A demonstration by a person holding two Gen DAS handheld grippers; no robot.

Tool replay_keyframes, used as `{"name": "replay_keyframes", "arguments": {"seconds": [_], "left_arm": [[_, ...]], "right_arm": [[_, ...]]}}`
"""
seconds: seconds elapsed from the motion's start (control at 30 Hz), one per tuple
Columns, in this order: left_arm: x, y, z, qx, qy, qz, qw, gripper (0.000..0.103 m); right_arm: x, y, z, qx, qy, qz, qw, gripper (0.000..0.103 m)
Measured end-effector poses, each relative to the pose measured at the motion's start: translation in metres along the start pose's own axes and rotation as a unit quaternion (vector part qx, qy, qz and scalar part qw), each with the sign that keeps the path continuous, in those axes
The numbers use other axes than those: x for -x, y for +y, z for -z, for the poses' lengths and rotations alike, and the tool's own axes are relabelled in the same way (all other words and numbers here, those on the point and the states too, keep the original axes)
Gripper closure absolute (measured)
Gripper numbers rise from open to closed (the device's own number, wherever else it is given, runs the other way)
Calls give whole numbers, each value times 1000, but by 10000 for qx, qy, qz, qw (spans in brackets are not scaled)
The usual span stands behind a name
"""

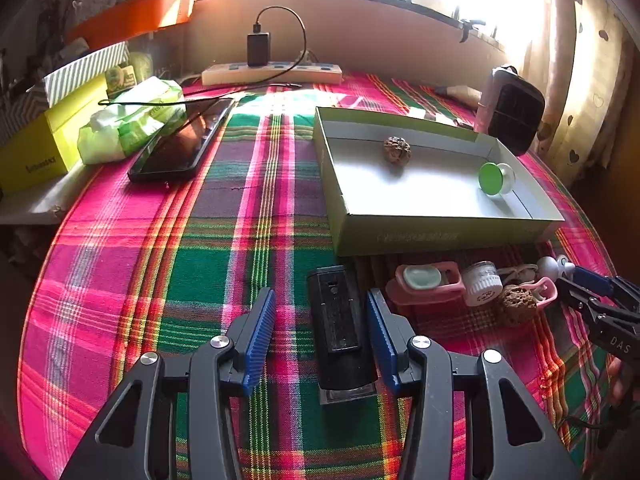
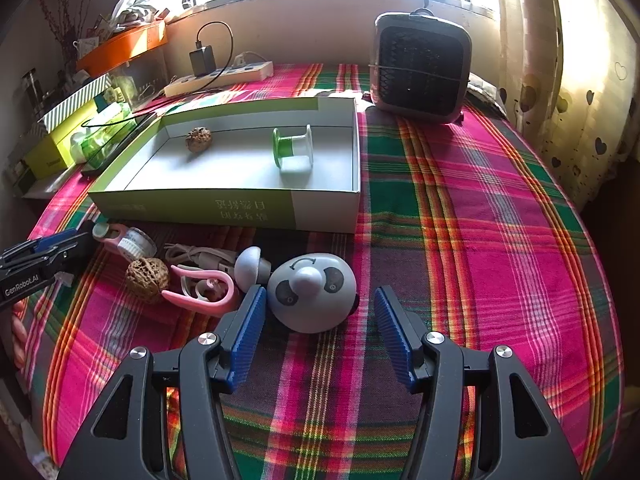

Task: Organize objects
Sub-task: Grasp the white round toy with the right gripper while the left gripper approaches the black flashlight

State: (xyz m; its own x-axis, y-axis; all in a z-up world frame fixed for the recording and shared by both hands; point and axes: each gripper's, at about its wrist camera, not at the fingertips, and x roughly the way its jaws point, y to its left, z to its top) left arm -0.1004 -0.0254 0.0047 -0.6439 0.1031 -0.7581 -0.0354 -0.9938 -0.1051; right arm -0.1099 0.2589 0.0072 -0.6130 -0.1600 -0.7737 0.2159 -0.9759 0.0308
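My left gripper (image 1: pixel 320 294) is open around a black oblong device (image 1: pixel 340 328) lying on the plaid cloth; its pads do not press it. My right gripper (image 2: pixel 320 300) is open too, with a grey panda toy (image 2: pixel 312 292) just ahead between the fingertips, close to the left finger. Beside the panda lie a pink clip (image 2: pixel 204 288), a walnut (image 2: pixel 147 278), a white jar (image 2: pixel 136 242) and a pink lens case (image 1: pixel 424 280). Behind them, the shallow green box (image 2: pixel 224 212) holds another walnut (image 2: pixel 199 139) and a green spool (image 2: pixel 292 148).
A small fan (image 2: pixel 420 68) stands at the back right. A power strip (image 1: pixel 272 72) with a charger runs along the wall. A black phone (image 1: pixel 180 144), a wipes pack (image 1: pixel 128 124) and a yellow box (image 1: pixel 40 148) crowd the left side. Curtains hang on the right.
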Motion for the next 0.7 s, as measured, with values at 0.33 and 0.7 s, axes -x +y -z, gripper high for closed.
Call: {"name": "replay_keyframes", "arguments": {"seconds": [0.33,0.7], "left_arm": [[-1,0,0,2,0,1,10000,59],[-1,0,-1,-3,2,-12,10000,59]], "right_arm": [[-8,-3,-5,51,90,53,9999,42],[-7,-8,-4,41,95,113,9999,42]]}}
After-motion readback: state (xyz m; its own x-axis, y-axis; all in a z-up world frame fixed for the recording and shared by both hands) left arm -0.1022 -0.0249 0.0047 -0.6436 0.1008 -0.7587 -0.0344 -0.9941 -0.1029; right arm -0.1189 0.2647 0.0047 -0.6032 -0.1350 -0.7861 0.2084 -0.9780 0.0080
